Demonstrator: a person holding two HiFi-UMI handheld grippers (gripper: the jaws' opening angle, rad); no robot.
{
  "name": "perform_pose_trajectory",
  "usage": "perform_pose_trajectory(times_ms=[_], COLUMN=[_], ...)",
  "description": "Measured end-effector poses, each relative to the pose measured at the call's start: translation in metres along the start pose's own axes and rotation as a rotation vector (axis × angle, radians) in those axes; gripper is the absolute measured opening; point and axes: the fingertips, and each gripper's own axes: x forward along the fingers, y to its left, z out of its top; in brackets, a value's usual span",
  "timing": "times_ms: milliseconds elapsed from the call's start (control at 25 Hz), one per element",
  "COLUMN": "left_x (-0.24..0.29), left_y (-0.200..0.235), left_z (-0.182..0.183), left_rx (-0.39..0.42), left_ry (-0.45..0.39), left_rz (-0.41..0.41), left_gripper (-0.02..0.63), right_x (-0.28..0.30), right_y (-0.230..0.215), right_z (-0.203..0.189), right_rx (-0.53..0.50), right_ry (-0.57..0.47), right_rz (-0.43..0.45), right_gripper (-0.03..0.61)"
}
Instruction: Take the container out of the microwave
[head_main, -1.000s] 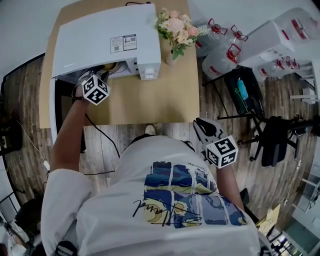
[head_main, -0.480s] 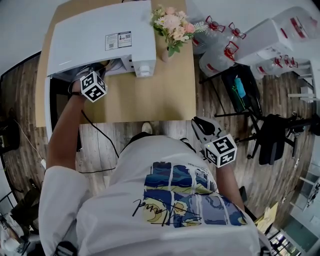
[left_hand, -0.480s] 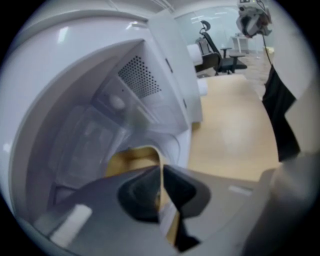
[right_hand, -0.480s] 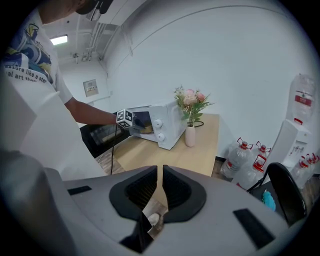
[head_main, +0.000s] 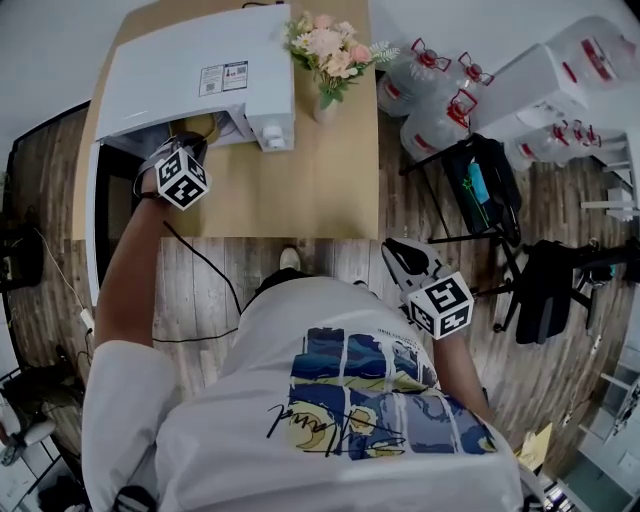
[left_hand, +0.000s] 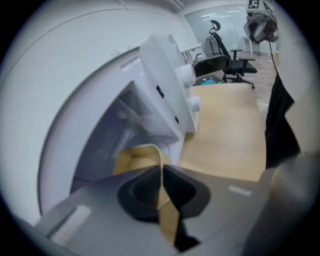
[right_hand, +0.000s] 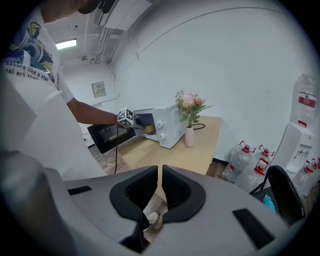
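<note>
The white microwave (head_main: 200, 75) stands on the wooden table (head_main: 300, 190) with its dark door (head_main: 105, 215) swung open to the left. A tan container (left_hand: 135, 157) sits in the cavity mouth, and shows as a yellow patch (head_main: 205, 125) from above. My left gripper (left_hand: 161, 176) reaches into that opening (head_main: 188, 148); its jaws are closing and the pads pinch the container's thin rim. My right gripper (head_main: 397, 252) hangs off the table by the person's waist, shut (right_hand: 160, 182) with nothing between its pads. From there the microwave (right_hand: 162, 125) is far off.
A vase of pink flowers (head_main: 325, 50) stands right of the microwave. Water bottles (head_main: 430, 100) and a white dispenser (head_main: 570, 70) lie beyond the table's right edge, with a black chair (head_main: 555, 280) nearer. A black cable (head_main: 200, 270) trails over the wood floor.
The left gripper has drawn back slightly from the microwave mouth, and the yellow container now shows at the opening. The right gripper stays by the waist.
</note>
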Motion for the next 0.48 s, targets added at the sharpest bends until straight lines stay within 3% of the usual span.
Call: perform_pose_trajectory(times_ms=[320, 480], left_x=[-0.056, -0.086], left_y=[-0.041, -0.069], left_z=[0.031, 0.057], left_rx=[-0.116, -0.138], left_ry=[0.020, 0.014], left_rz=[0.047, 0.066], left_gripper=[0.021, 0.021], right_x=[-0.047, -0.065], right_y=[-0.024, -0.031], right_z=[-0.025, -0.041], right_rx=[-0.038, -0.057], right_ry=[-0.018, -0.021], right_rz=[0.052, 0.085], right_gripper=[0.020, 0.017])
